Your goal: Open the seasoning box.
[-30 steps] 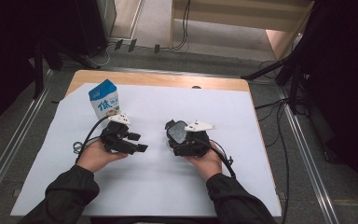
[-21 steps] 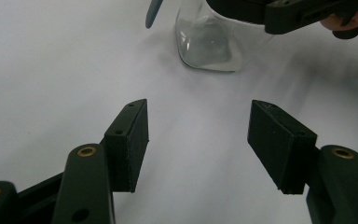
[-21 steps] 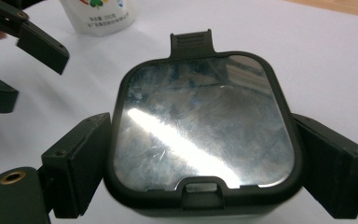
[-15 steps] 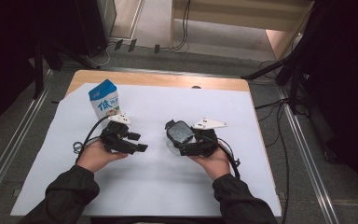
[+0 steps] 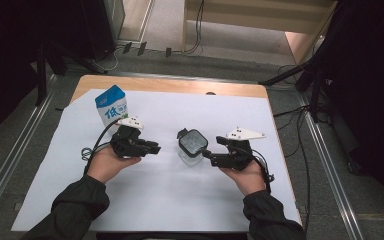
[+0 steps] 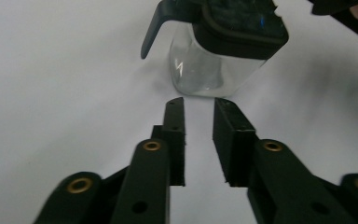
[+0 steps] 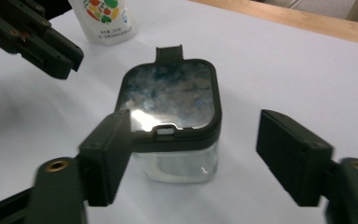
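Jar [image 5: 192, 146]: clear, dark lid on, standing upright near the middle of the white sheet [image 5: 160, 200], between the two grippers.
Lid tab [image 7: 170, 52]: sticks out at 12 o'clock in the right gripper view.
Right gripper [image 5: 211, 156]: at 3 o'clock of the jar, fingers [image 7: 106, 156] spread wide, nothing held; one finger just beside the lid's edge, contact unclear.
Left gripper [image 5: 153, 148]: at 9 o'clock of the jar, near it but apart; fingers [image 6: 175, 135] open only a narrow gap, empty, pointing at the jar.
Carton [image 5: 112, 105]: blue and white, upright at 10 o'clock of the jar, behind the left gripper.
Surface [image 5: 180, 86]: wooden edge showing past the sheet at 12 o'clock.
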Demonstrator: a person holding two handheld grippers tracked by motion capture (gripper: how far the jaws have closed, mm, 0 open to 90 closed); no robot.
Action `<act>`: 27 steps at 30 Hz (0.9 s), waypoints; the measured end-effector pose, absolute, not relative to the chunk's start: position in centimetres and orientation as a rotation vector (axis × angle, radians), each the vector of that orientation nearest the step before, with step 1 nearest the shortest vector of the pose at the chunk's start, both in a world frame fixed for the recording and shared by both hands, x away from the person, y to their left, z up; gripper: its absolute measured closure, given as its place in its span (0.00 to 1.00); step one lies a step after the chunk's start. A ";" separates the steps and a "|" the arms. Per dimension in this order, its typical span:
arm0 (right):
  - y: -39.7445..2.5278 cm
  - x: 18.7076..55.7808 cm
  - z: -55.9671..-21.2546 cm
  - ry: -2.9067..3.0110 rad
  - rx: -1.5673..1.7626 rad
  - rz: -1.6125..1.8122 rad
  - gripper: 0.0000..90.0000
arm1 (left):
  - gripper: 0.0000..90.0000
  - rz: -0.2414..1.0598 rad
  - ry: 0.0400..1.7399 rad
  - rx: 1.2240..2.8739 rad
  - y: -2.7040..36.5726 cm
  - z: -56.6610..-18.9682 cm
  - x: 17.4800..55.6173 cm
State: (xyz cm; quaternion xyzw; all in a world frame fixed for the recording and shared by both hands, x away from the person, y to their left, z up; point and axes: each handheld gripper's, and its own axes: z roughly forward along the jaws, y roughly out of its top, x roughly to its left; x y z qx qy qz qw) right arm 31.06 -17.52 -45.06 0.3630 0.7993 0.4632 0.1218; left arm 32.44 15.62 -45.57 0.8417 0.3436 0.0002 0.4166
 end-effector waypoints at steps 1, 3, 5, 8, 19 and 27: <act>-17.7 31.2 -45.1 2.346 1.062 1.353 0.41 | 0.91 -0.002 0.857 2.125 15.4 -45.5 32.5; -17.9 31.5 -45.2 2.362 1.065 1.354 0.48 | 0.96 -0.008 0.861 2.155 14.9 -45.4 32.6; -18.1 31.9 -45.3 2.362 1.073 1.344 0.52 | 1.00 0.008 0.849 2.152 14.6 -45.1 32.7; -18.2 32.4 -45.3 2.329 1.074 1.344 0.56 | 1.00 -0.007 0.859 2.151 14.1 -45.2 33.1; -18.6 34.6 -46.4 2.352 1.071 1.301 0.95 | 1.00 -0.022 0.882 2.138 12.7 -46.4 32.9; -18.4 35.4 -47.2 2.371 1.107 1.344 1.00 | 1.00 -0.016 0.888 2.118 12.0 -47.2 33.1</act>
